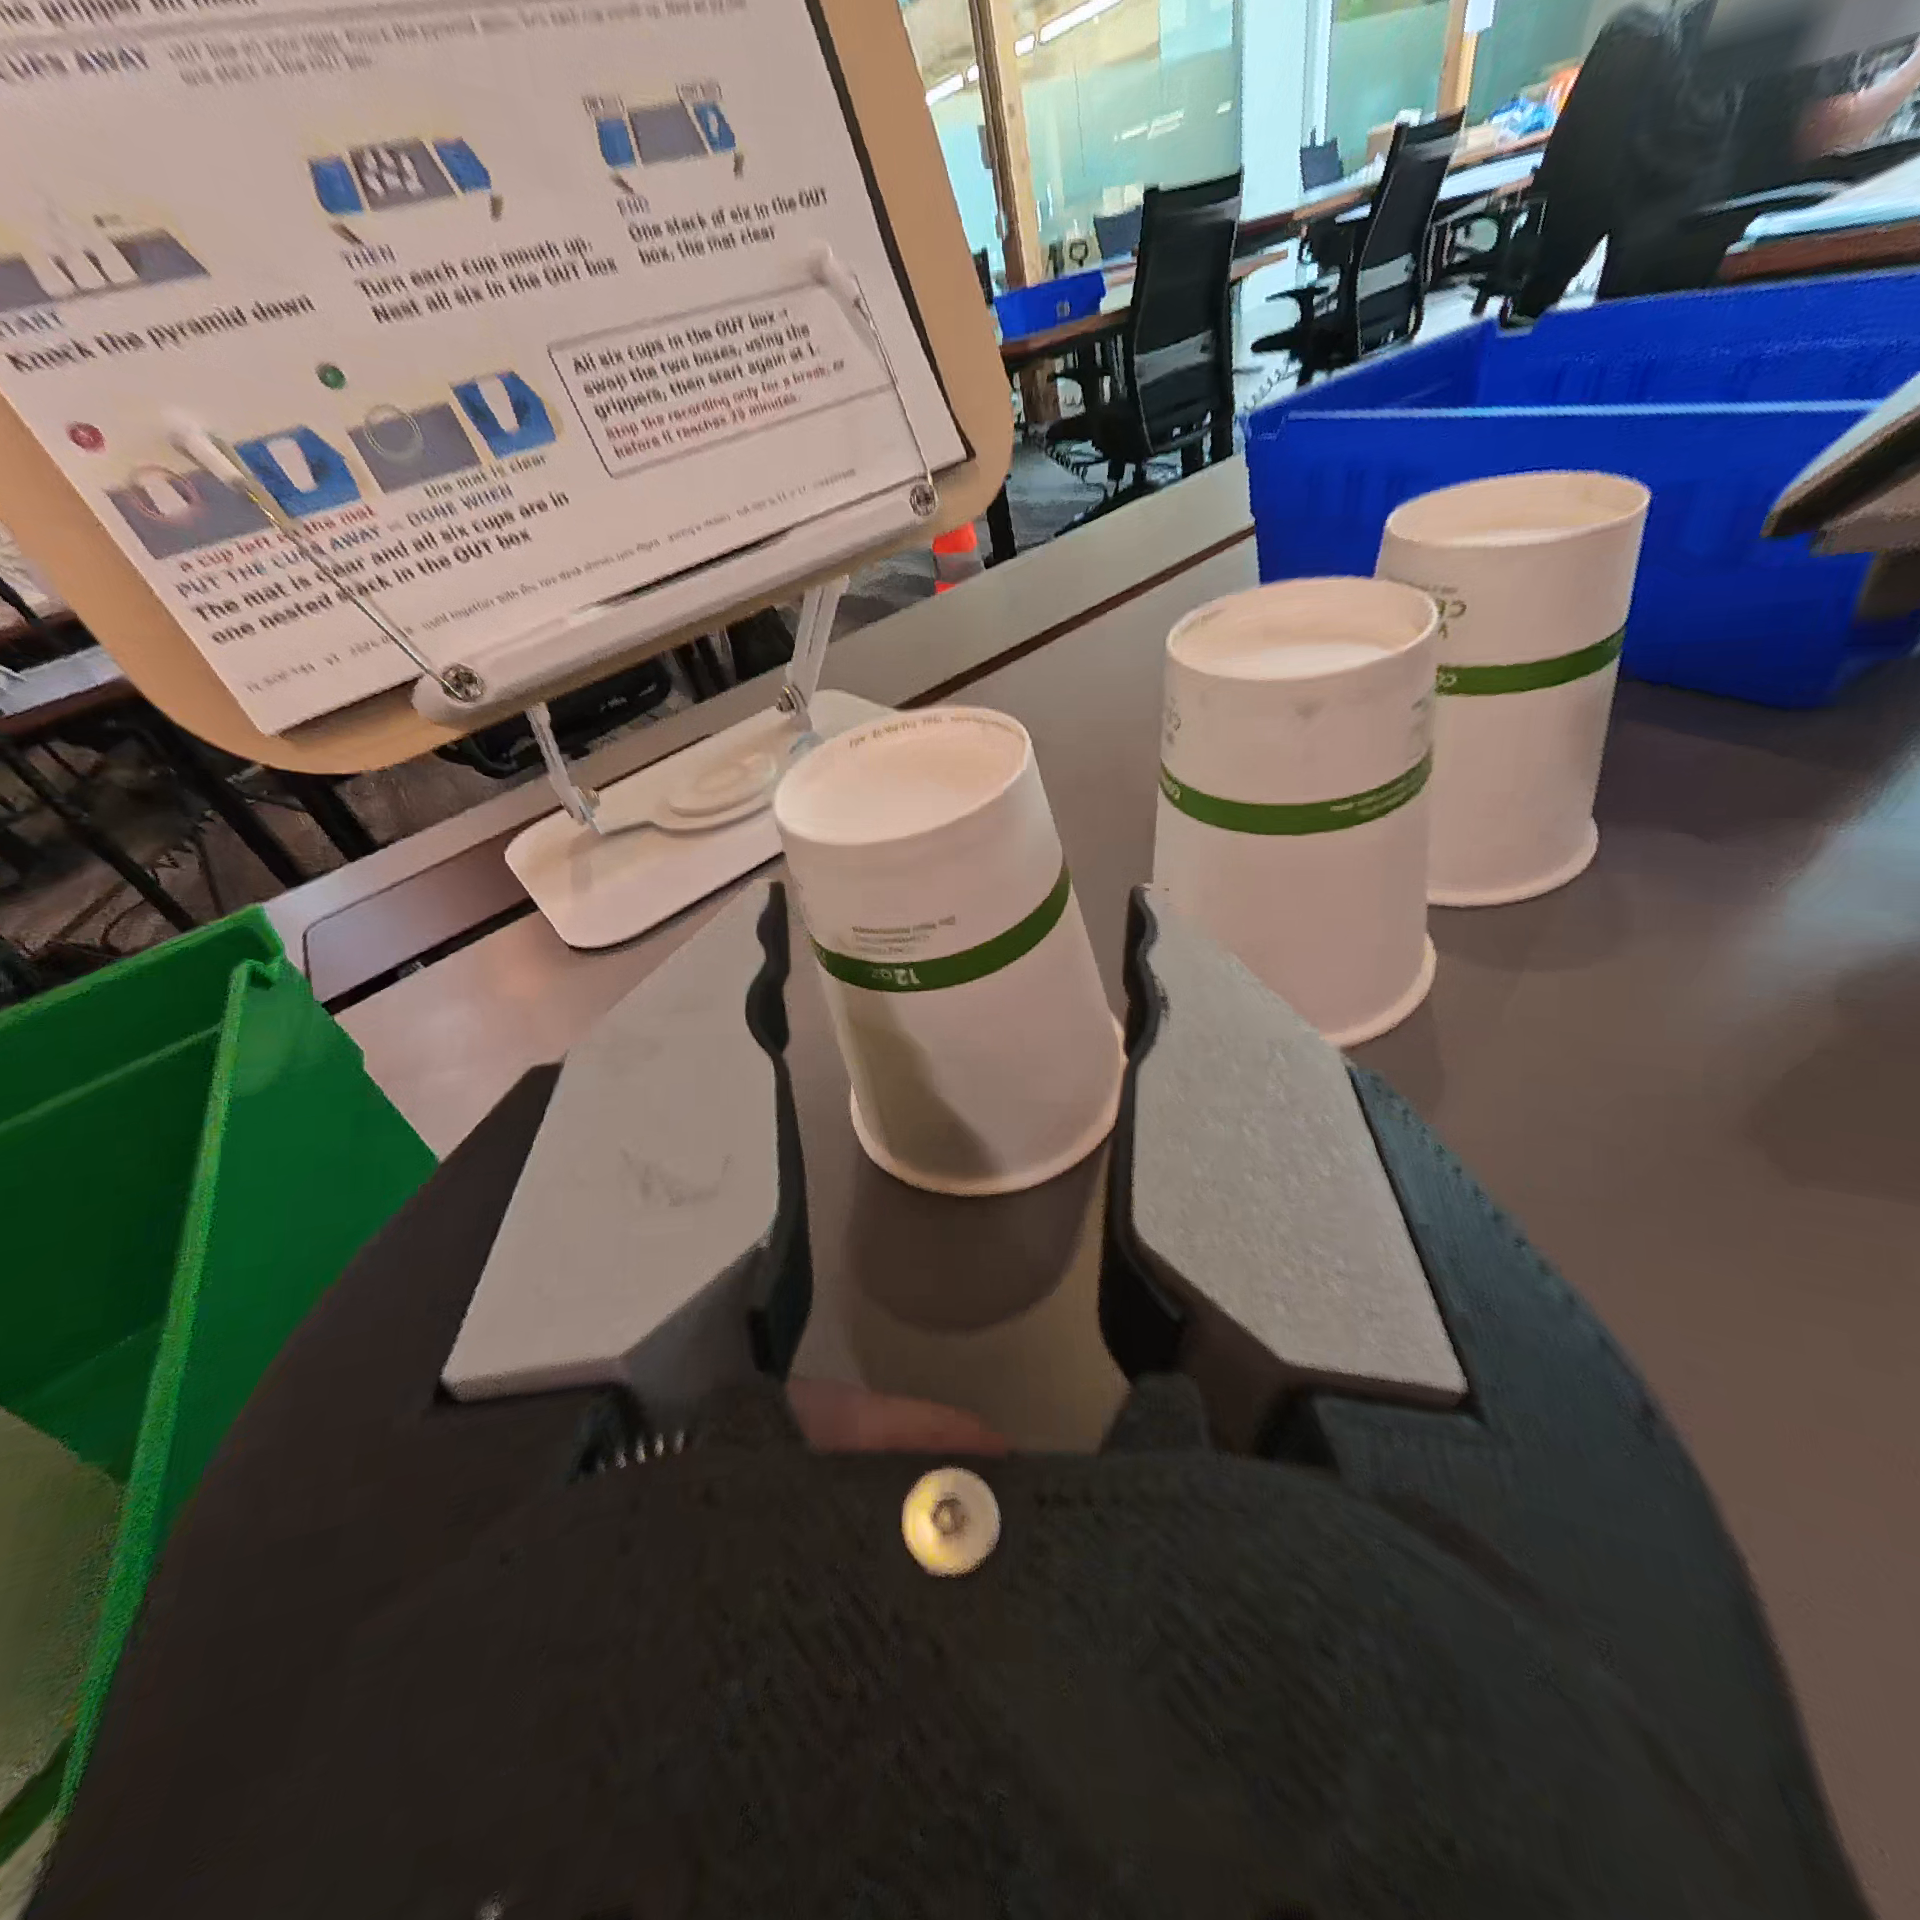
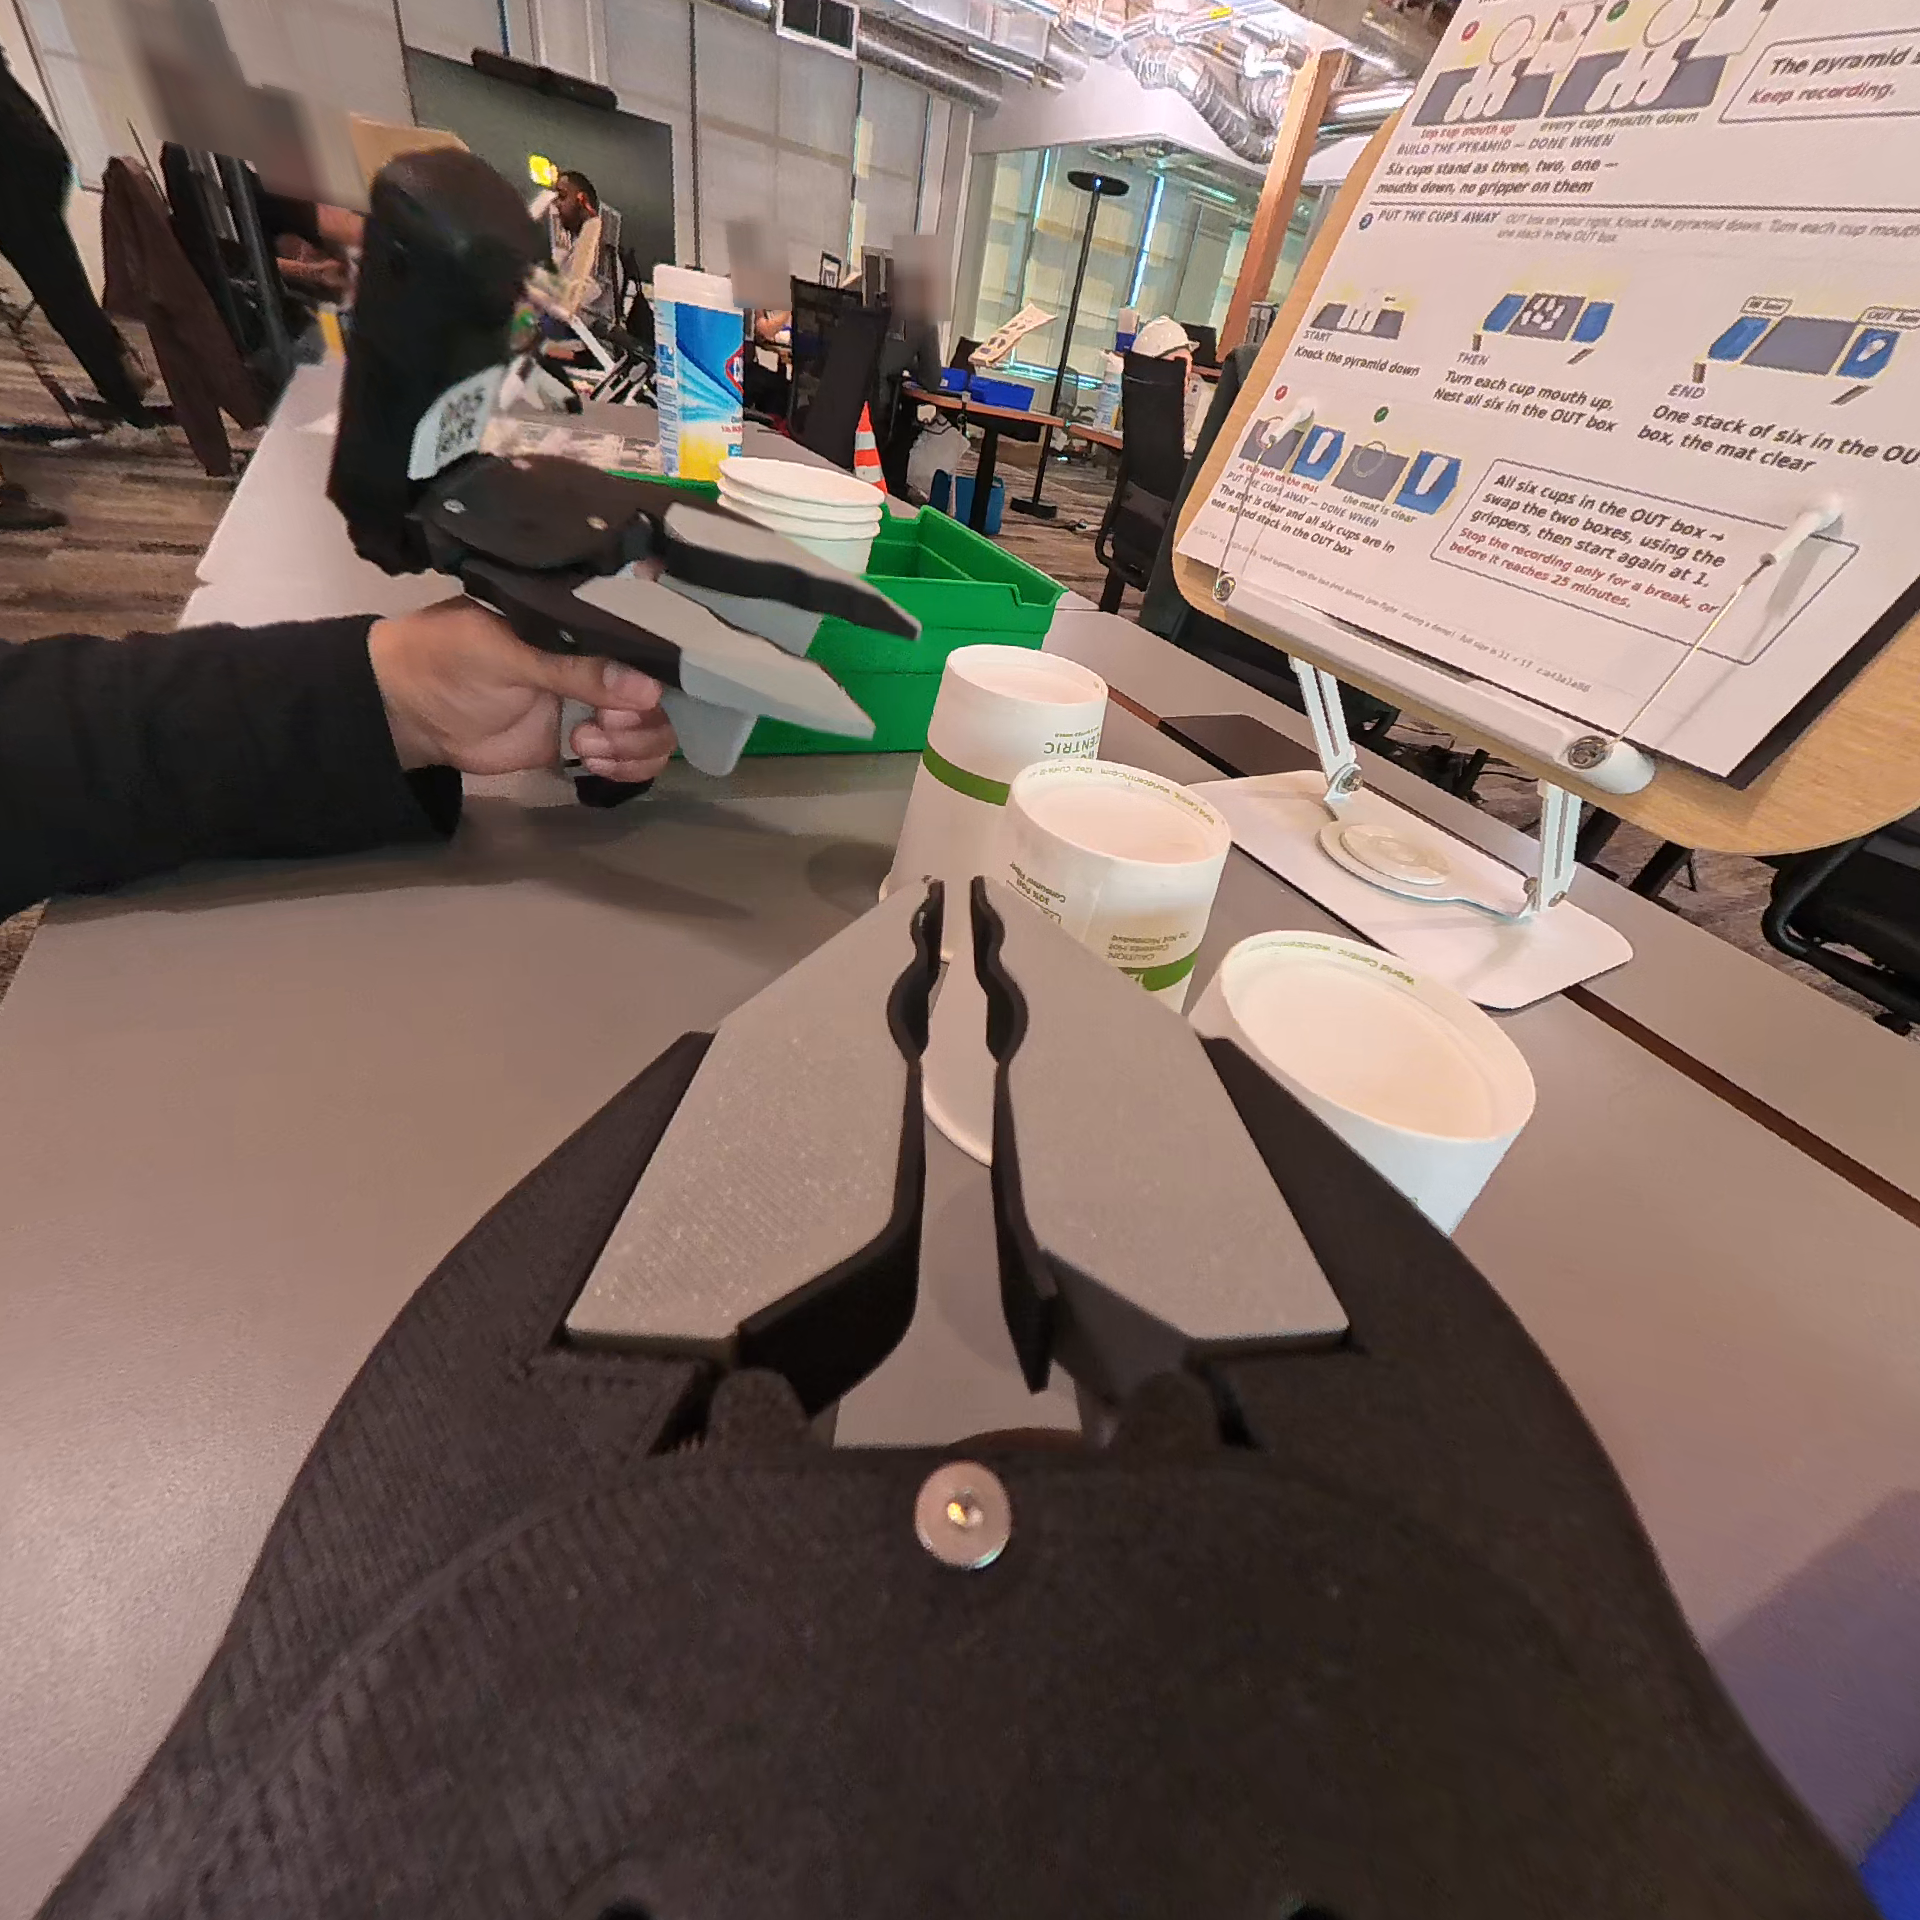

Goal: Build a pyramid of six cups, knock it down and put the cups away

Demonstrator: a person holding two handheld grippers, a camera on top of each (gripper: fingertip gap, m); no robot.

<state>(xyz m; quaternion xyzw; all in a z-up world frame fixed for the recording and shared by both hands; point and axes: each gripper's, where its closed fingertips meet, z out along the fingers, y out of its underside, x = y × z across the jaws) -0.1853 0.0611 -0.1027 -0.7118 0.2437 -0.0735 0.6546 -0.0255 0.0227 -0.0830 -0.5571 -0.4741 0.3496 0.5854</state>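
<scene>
Three white paper cups with green bands stand mouth down in a row on the grey mat (image 1: 1714, 1091). The nearest cup (image 1: 966, 997) is just ahead of my left gripper (image 1: 956, 920), which is open and empty, its fingers on either side of the cup's line. The middle cup (image 1: 1299, 831) and the far cup (image 1: 1507, 707) follow to the right. In the right wrist view my right gripper (image 2: 956, 909) is shut and empty, low over the mat in front of the middle cup (image 2: 1122, 883). The left gripper (image 2: 873, 675) hovers beside the end cup (image 2: 997, 727). A nested stack of cups (image 2: 810, 509) sits in the green box (image 2: 956, 613).
A blue box (image 1: 1662, 540) stands behind the far cup. The green box (image 1: 156, 1195) is at my left. An instruction board on a white stand (image 2: 1455, 894) is behind the cups. A wipes canister (image 2: 696, 374) stands past the green box. People and chairs are in the background. Between my right fingertips and the middle cup (image 2: 1122, 883) there is roughly 6 cm.
</scene>
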